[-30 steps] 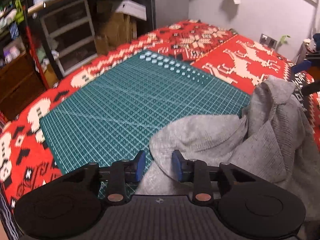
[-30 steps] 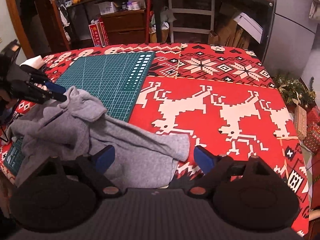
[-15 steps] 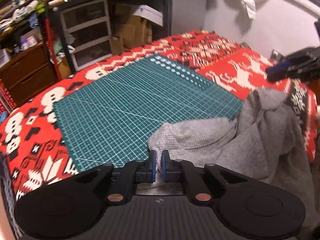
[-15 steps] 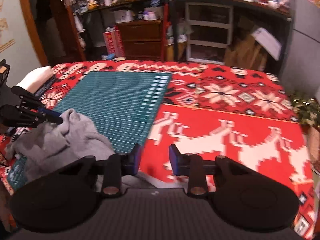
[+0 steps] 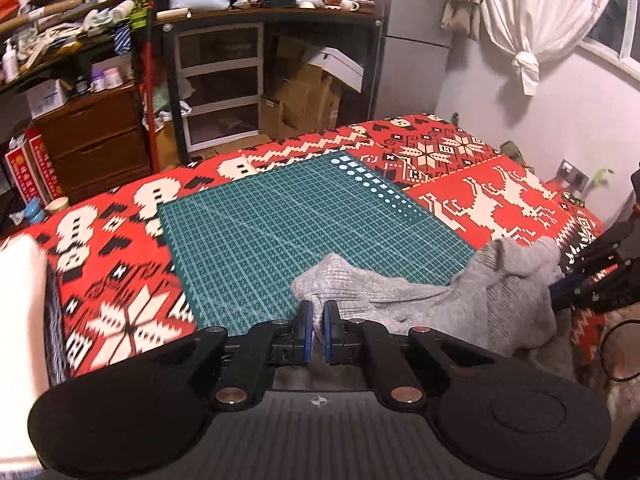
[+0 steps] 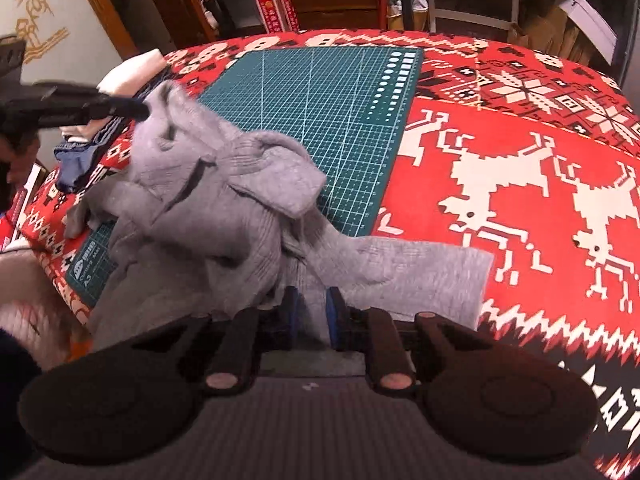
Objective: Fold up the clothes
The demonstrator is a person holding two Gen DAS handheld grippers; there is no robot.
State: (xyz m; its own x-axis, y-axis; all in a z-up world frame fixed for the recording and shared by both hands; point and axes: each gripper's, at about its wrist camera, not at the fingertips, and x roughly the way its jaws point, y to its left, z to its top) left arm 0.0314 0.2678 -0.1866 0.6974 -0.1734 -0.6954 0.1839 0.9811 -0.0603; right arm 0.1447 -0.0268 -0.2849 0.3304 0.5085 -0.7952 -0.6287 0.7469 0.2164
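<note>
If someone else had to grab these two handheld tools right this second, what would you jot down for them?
Left tool: shut on a bunched edge of the grey sweater, held up over the green cutting mat.
Right tool: shut on the sweater's near edge.
The sweater hangs crumpled between both tools, partly over the mat, one flat part trailing onto the red patterned cloth.
A small pile of other clothes sits at the cloth's left edge.
Done: both grips taken.
Left: spread the sweater flat, then fold; no fold is visible yet.
</note>
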